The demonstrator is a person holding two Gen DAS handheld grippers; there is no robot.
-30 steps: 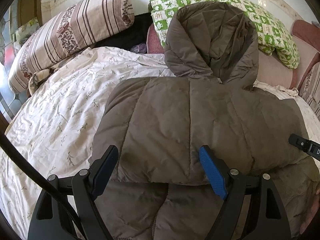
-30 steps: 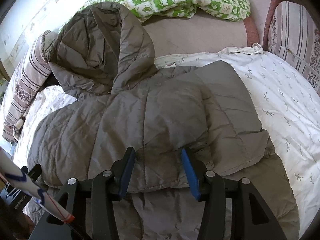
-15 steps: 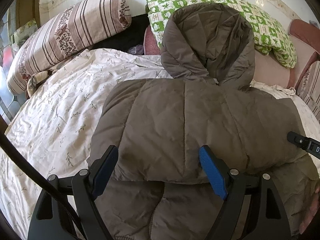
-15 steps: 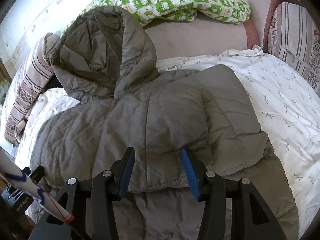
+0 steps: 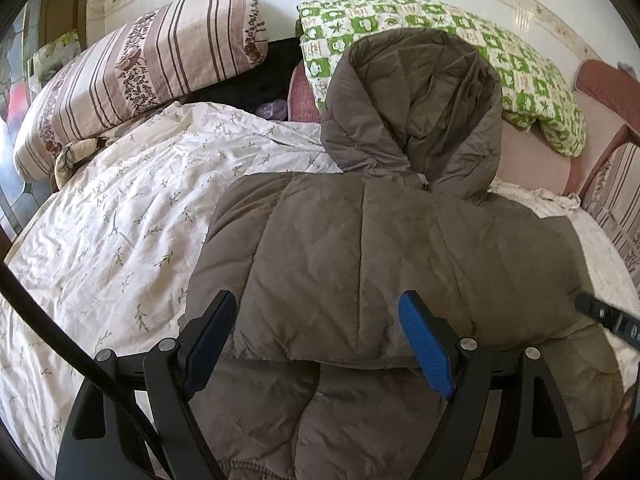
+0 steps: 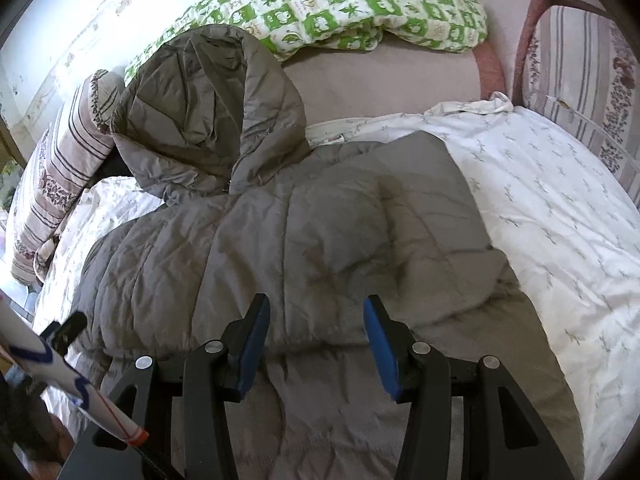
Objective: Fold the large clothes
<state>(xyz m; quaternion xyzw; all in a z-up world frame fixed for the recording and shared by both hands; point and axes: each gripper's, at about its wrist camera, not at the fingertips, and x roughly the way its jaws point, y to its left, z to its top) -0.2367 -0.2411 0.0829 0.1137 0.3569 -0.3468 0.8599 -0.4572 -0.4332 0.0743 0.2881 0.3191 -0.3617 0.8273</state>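
The left gripper and right gripper both stand with jaws apart, holding nothing, above the folded edge of the brown hooded jacket. Beyond them its hood lies toward the green-checked pillow, on the floral quilt.

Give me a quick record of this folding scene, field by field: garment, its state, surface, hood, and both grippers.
garment: grey-brown puffer jacket
state: both sides folded in over the middle, fold edge running across in front of the jaws
surface: white leaf-print quilt
hood: hood propped up against the green checked pillow
left gripper: open, holding nothing
right gripper: open, holding nothing
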